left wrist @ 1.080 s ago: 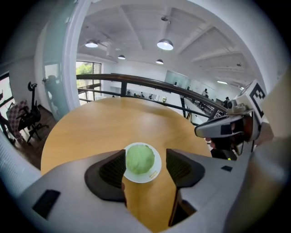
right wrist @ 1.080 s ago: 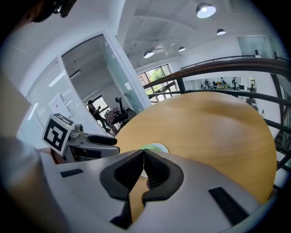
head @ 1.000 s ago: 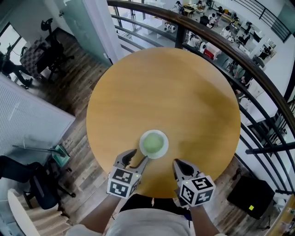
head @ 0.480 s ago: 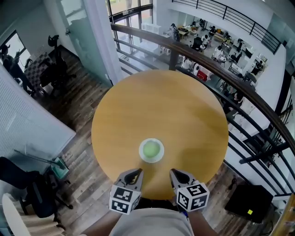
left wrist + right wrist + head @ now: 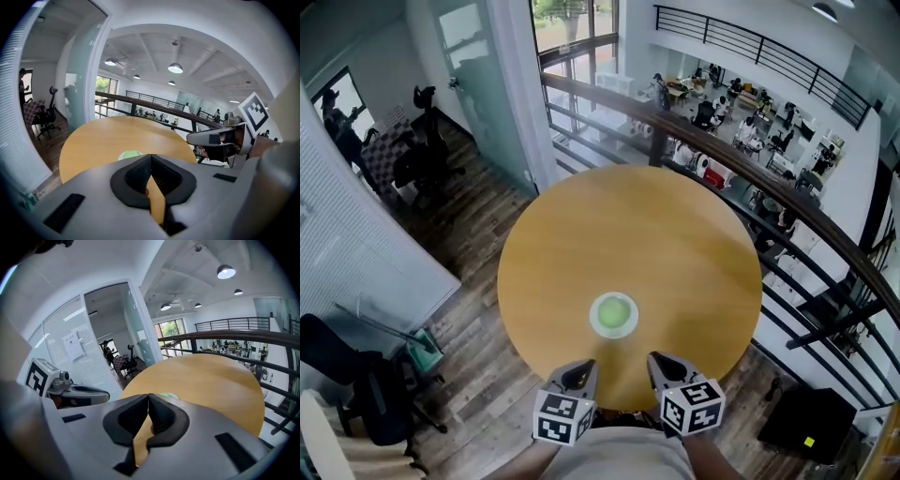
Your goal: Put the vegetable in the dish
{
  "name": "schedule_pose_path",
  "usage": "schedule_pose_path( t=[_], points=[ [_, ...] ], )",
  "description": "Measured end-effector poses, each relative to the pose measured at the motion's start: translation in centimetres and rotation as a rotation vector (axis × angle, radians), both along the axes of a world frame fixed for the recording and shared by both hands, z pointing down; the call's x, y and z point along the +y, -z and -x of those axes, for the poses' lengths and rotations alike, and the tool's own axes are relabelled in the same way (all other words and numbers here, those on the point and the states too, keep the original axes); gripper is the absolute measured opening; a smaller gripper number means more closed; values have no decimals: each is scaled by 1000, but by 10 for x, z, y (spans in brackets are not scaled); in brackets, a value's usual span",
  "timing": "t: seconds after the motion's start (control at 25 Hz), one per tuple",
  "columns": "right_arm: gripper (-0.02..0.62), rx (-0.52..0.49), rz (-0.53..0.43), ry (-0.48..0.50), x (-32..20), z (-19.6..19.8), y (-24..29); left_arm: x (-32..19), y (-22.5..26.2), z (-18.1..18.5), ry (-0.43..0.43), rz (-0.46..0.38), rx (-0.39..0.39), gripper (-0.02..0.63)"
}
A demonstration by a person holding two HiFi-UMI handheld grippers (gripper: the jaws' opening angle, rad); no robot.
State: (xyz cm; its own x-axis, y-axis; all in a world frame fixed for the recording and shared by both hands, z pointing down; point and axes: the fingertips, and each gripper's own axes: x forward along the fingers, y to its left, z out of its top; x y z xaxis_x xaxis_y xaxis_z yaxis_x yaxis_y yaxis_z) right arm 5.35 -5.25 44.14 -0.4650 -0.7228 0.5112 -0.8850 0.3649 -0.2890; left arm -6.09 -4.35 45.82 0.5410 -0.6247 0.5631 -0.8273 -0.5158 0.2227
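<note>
Head view: pale green vegetable point(image 5: 614, 312) sits inside small white round dish point(image 5: 593, 317), near front of round wooden table point(image 5: 628, 225). Placement judged done. Left gripper point(image 5: 579, 374) and right gripper point(image 5: 663, 367) at near table edge, apart from dish; both clenched on nothing. Nothing obvious left.

Bench point(image 5: 675, 244): light wood look, smooth, with a soft satin sheen. Dish point(image 5: 593, 315): white rim, glossy. Left tongs point(image 5: 150, 158) and right tongs point(image 5: 148, 398): we record matt grey plastic shells with black ribbed pads point(image 5: 136, 177), rubbery-looking. Floor point(image 5: 478, 319): wooden planks, worn, matt, grain visible. Railing point(image 5: 609, 96): dark, smooth; we read it as painted metal.
</note>
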Motion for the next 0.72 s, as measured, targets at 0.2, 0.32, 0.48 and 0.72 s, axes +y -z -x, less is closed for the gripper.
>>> schedule_pose_path(
  t=[0.2,0.32,0.48,0.72],
  points=[
    [25,5,-11,14,2,4,4,0,1,5,18,-20,-22,21],
    [25,6,-8,18,3,6,4,0,1,6,20,-23,-27,21],
    [25,1,2,17,3,6,1,2,0,6,22,-18,-24,21],
    [25,10,7,22,1,4,-1,-3,1,7,38,-3,9,21]
  ],
)
